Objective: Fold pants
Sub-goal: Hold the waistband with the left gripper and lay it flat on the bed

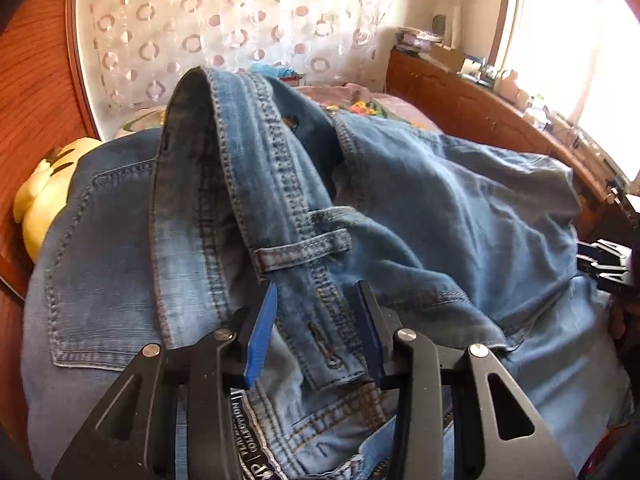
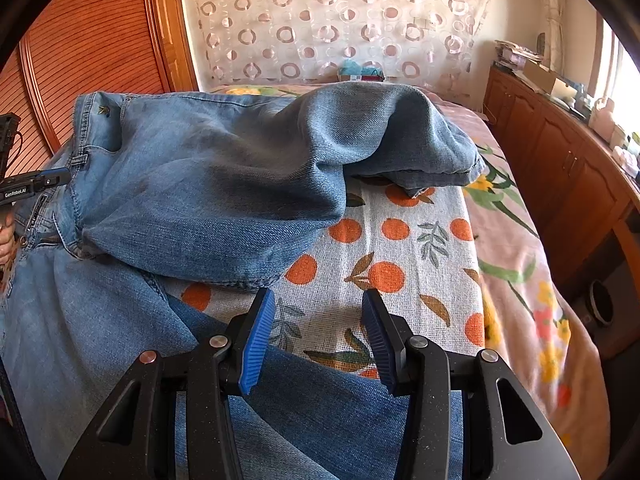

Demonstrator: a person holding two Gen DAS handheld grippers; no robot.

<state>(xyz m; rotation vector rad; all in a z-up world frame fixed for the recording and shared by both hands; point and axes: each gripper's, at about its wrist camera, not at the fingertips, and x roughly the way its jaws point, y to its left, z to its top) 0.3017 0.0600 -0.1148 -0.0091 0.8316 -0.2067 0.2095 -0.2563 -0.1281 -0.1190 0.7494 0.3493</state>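
Left wrist view: the left gripper [image 1: 316, 332] has its fingers spread either side of the waistband [image 1: 320, 308] of the jeans [image 1: 440, 208], pads not pressing. Risk: closing on only one layer would let the raised waistband loop collapse and skew the fold.

Right wrist view: the right gripper [image 2: 318, 340] stands spread and empty above the near leg. The far leg lies bunched toward the right over the orange-print cloth [image 2: 400, 240] on the bed; creases may lock in.

Faded blue denim pants [image 2: 208, 184] with tan stitching lie on an orange-dotted, leaf-printed cloth [image 2: 400, 240]; behind the pants, a seemingly pink-ringed curtain [image 2: 320, 20].
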